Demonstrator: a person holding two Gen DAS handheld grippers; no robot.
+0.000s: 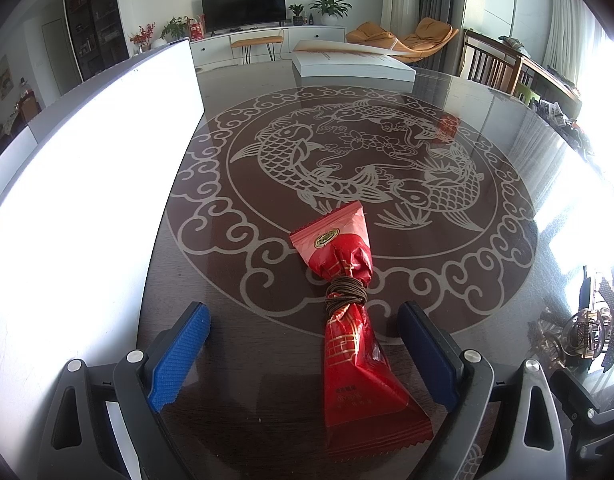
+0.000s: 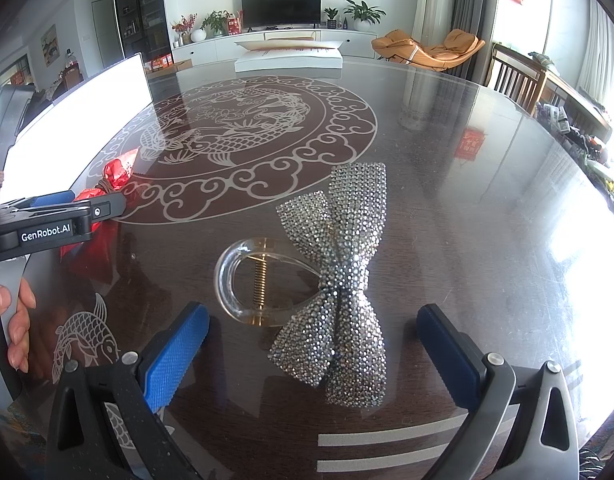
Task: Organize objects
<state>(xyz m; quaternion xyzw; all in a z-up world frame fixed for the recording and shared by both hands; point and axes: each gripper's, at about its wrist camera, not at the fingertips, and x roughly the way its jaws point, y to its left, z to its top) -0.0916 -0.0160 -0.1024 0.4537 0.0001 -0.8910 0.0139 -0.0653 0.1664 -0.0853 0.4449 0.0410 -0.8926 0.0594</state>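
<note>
A dark, glossy desk point(image 1: 243, 392) fills both views, its top printed with a large pale ring of cloud scrolls enclosing carp. A bright white panel point(image 1: 87, 200) stands along the desk's left edge, and a flat white box point(image 1: 351, 65) lies at the far edge. Toward the near edge, right of the ring, lies a bow hair clip point(image 2: 339, 280): two crossed bands paved in small silver and grey rhinestones, pinched at the centre, fixed to a clear plastic loop with a brass coil spring. At the near rim of the ring lies a red snack packet point(image 1: 351, 320), shiny foil with gold line patterns and a round gold seal, cinched at its middle by several turns of brown cord point(image 1: 345, 294) so both ends flare. The left gripper point(image 1: 303, 356) is released, its blue pads wide apart on either side of the packet's near end without touching it. The right gripper point(image 2: 313, 356) is likewise spread wide, the bow's near end between its pads, apart from both. A hand point(image 2: 11, 328) shows at the left margin.
</note>
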